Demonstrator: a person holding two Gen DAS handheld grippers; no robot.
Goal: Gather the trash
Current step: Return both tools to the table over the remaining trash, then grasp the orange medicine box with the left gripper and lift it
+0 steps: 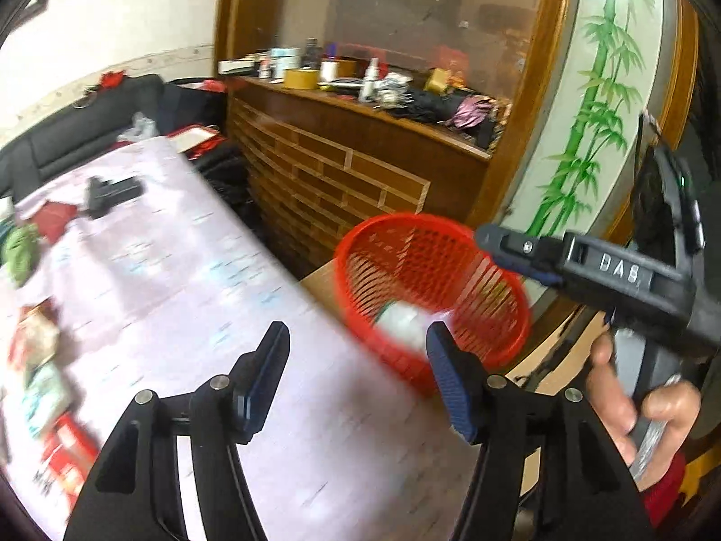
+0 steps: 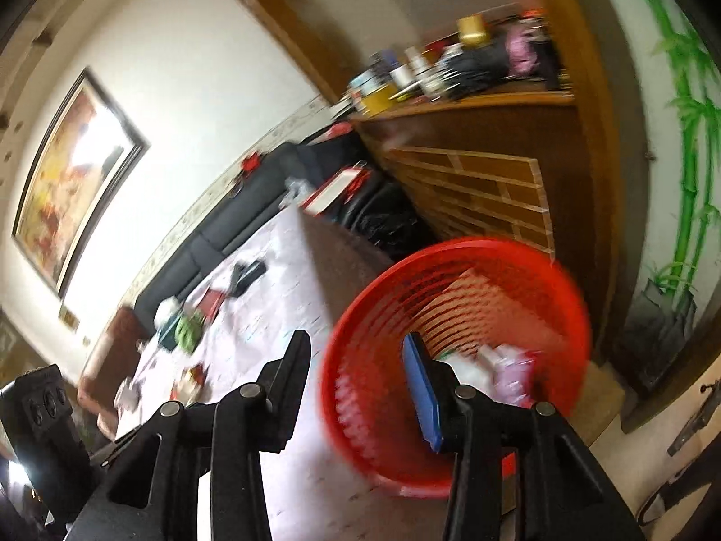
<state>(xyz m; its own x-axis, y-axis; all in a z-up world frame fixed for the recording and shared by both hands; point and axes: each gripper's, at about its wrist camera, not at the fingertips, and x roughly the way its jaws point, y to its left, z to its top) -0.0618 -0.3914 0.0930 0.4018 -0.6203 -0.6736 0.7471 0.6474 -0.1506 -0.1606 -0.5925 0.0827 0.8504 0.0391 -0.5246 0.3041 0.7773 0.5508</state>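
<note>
A red mesh basket stands off the table's right edge, with a white crumpled piece inside. In the right wrist view the basket holds white and pink trash. My left gripper is open and empty, above the table edge beside the basket. My right gripper is open and empty too, its blue-padded finger in front of the basket's opening. From the left wrist view the right gripper reaches over the basket rim, held by a hand. Both views are motion-blurred.
Wrappers, a red packet, a green piece and a black object lie on the pale tablecloth. A wooden cabinet with clutter stands behind the basket. A dark sofa lies beyond the table.
</note>
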